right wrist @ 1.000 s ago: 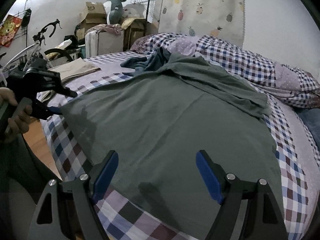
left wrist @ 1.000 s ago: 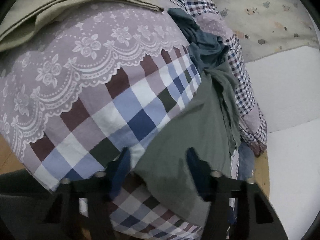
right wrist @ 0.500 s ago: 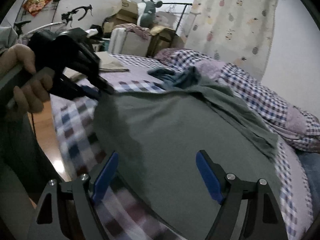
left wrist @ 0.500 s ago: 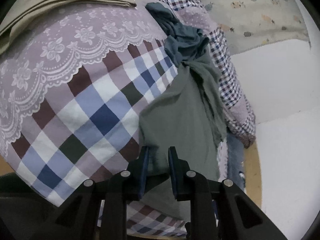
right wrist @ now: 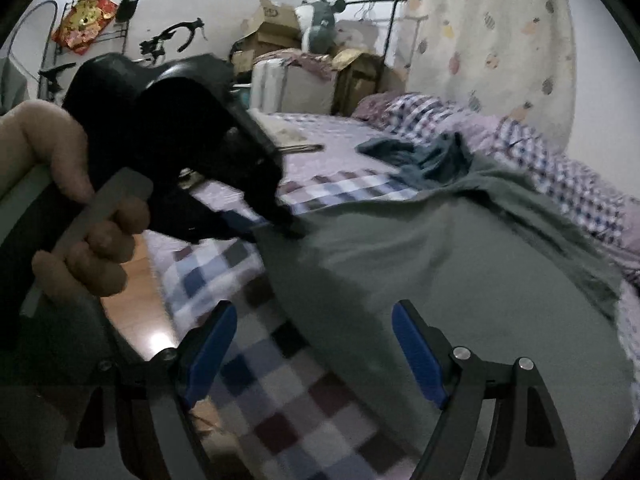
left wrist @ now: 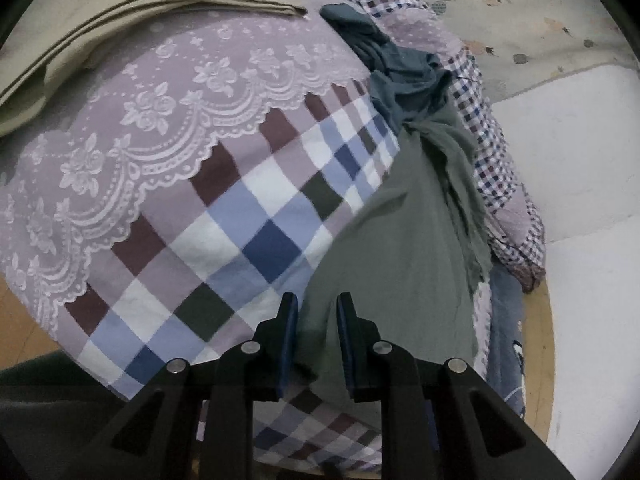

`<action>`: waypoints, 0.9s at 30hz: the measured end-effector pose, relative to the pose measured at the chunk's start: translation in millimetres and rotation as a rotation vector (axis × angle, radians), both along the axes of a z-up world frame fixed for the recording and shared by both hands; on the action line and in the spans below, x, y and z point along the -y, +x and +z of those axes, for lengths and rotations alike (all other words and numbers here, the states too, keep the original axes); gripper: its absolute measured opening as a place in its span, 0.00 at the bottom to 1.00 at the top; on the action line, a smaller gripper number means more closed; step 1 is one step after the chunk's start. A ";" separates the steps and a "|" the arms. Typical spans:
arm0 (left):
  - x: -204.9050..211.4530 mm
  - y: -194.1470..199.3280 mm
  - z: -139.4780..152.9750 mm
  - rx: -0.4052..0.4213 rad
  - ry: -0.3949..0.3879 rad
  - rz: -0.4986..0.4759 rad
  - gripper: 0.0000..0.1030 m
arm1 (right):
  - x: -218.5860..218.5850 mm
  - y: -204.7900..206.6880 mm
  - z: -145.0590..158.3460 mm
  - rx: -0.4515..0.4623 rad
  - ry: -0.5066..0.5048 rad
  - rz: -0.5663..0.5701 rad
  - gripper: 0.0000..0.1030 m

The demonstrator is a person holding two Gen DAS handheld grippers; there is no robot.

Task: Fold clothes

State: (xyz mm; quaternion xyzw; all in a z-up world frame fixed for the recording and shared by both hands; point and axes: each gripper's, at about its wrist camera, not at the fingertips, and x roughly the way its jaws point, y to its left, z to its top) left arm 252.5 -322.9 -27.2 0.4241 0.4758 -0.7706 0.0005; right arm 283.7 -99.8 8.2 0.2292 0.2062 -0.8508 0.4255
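Note:
A grey-green garment (left wrist: 404, 256) lies spread over the checked bed cover (left wrist: 248, 248). My left gripper (left wrist: 317, 312) is shut on the garment's near corner, with cloth pinched between its blue pads. In the right wrist view the garment (right wrist: 460, 280) fills the right side, and the left gripper (right wrist: 276, 224), held by a hand (right wrist: 80, 216), grips its corner. My right gripper (right wrist: 314, 344) hovers open just over the garment's near edge and holds nothing.
A crumpled teal garment (left wrist: 396, 64) lies at the green garment's far end, beside a folded beige cloth (left wrist: 120, 24). A checked quilt (right wrist: 568, 176) runs along the bed's far side. Boxes and a suitcase (right wrist: 296, 88) stand behind the bed, wooden floor (right wrist: 132, 292) below its edge.
My left gripper has closed onto the garment's corner and now lifts it slightly. The right gripper has swung left toward the bed's edge and stayed open.

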 end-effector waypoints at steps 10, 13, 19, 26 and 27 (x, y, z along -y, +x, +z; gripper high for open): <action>1.2 1.9 10.4 -0.085 0.092 -0.006 0.08 | 7.9 -0.4 -4.1 -0.055 0.034 -0.017 0.81; 1.6 3.2 9.1 -0.091 0.111 0.002 0.07 | 9.0 -4.8 -5.4 -0.042 0.046 -0.019 0.81; 5.2 7.4 8.8 -0.103 0.128 0.025 0.07 | 8.2 -2.4 -6.0 -0.040 0.045 -0.003 0.81; 6.3 10.4 8.3 -0.128 0.165 0.027 0.07 | 12.0 0.3 -9.0 -0.073 0.052 0.015 0.80; 6.9 11.0 8.4 -0.136 0.177 0.028 0.07 | 11.9 0.1 -9.2 -0.074 0.051 0.017 0.79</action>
